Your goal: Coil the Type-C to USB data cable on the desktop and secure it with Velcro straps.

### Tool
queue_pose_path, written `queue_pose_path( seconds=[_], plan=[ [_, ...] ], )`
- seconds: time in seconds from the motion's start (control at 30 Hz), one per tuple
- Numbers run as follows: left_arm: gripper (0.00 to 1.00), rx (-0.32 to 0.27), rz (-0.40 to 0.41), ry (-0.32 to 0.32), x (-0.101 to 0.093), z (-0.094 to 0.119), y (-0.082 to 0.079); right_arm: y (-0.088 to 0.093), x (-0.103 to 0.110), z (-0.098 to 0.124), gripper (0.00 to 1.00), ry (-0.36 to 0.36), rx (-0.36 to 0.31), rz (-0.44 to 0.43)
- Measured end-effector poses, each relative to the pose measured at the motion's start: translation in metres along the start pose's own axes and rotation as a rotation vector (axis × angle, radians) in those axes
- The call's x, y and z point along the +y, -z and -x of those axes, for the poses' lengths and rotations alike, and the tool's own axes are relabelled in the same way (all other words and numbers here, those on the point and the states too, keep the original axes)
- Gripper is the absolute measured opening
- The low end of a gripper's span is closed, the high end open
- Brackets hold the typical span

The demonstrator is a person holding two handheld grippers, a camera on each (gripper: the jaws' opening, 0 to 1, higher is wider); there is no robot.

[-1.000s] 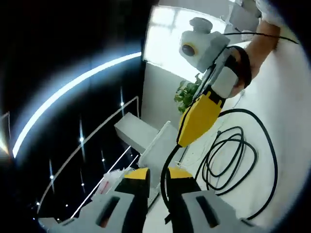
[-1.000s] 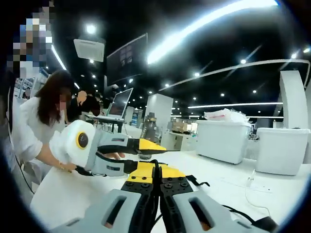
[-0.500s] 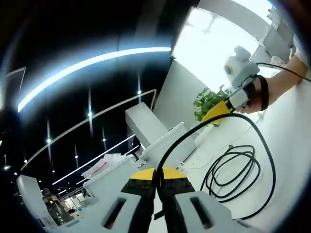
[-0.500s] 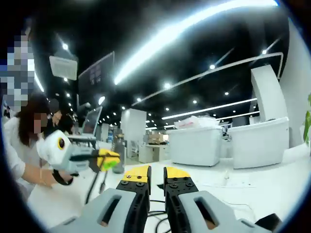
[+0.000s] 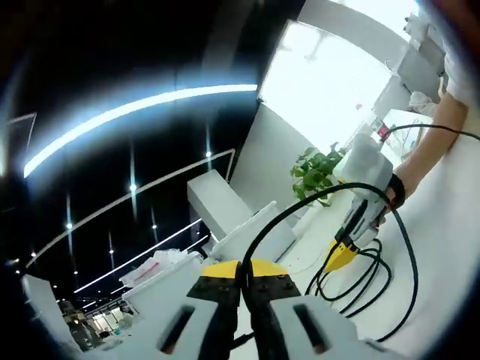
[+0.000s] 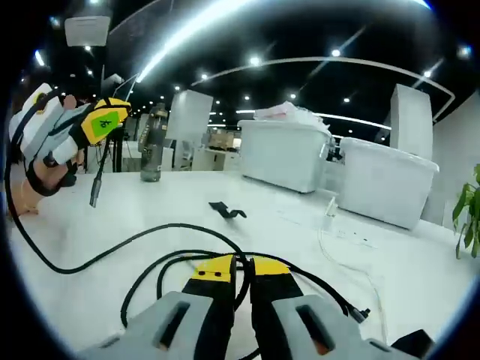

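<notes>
The black data cable (image 6: 112, 247) lies in loose loops on the white desktop (image 6: 285, 240). My right gripper (image 6: 240, 267) is low over the coil, shut on a strand between its yellow tips. In the left gripper view it shows as a white body with a yellow tip (image 5: 339, 255) on the coil (image 5: 367, 274). My left gripper (image 5: 241, 271) is shut on the cable (image 5: 300, 206), which arcs up and right from its jaws. In the right gripper view it is raised at upper left (image 6: 101, 124), and the cable's plug end (image 6: 94, 196) dangles below it. A black Velcro strap (image 6: 227, 211) lies further back.
A white cable and power strip (image 6: 334, 229) lie right of the strap. A dark bottle (image 6: 152, 154) and white bins (image 6: 281, 154) stand at the table's far side. A plant (image 5: 315, 169) is behind. A person's arm (image 5: 431, 142) reaches in from the right.
My left gripper has shut on the cable. My right gripper opened, dropped from beside the left one down to the coil on the table, and shut on a strand.
</notes>
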State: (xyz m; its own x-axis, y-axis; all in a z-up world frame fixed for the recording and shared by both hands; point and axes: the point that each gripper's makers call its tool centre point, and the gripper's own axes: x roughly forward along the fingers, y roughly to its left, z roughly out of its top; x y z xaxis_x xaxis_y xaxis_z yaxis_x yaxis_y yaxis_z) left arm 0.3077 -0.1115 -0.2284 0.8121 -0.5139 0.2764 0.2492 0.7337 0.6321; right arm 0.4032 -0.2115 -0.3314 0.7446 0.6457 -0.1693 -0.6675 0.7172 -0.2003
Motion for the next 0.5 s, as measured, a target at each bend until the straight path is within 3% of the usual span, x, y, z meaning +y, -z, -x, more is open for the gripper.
queue_pose_path(
  seconds=[0.07,0.27,0.4,0.5],
  plan=[
    [0.04,0.016,0.027,0.013,-0.004,-0.001,0.005,-0.010,0.003,0.005,0.04,-0.007,-0.020,0.002],
    [0.04,0.060,0.108,0.031,-0.002,-0.004,0.020,-0.058,0.011,0.027,0.02,-0.006,-0.183,0.007],
    [0.04,0.085,0.104,0.045,-0.007,-0.005,0.028,-0.085,0.019,0.044,0.02,0.009,-0.281,0.078],
    [0.04,0.095,0.090,0.051,-0.011,-0.006,0.032,-0.093,0.032,0.051,0.02,-0.007,-0.317,0.098]
  ],
)
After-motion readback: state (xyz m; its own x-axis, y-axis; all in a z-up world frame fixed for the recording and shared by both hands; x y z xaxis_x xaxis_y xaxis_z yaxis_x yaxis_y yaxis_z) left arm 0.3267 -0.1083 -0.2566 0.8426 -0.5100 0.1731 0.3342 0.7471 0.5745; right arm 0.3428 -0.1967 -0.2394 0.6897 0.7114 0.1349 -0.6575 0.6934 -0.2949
